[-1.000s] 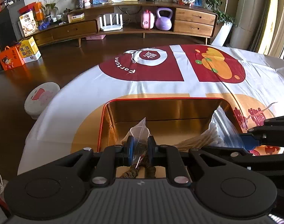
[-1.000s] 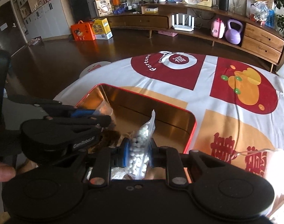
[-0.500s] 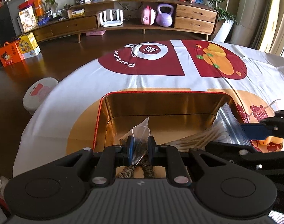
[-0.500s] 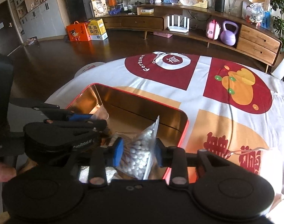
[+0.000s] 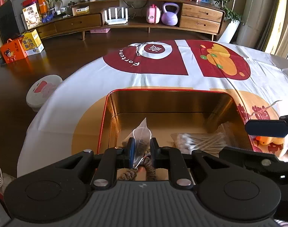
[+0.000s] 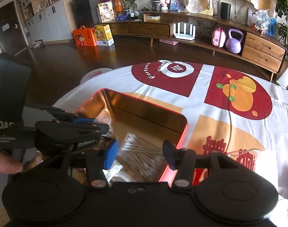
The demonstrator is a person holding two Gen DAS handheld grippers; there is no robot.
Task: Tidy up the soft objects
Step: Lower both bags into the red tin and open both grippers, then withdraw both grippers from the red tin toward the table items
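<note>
In the left wrist view my left gripper is shut on a small clear bag with dark brown stuff inside, held over the near end of a gold tin with a red rim. A clear bag of cotton swabs lies flat on the tin's floor to the right. My right gripper hangs just above that swab bag; its jaws are opening and the blue pads touch nothing. One right finger shows at the left view's right edge.
The tin sits on a round table under a white cloth with red and orange prints. A thin white cord runs over the cloth at the right. A white stool stands on the dark floor at the left. A thumb shows.
My right gripper has opened and let go of the swab bag, which dropped from upright between the pads to lying flat in the tin. The left gripper keeps its grip and place.
</note>
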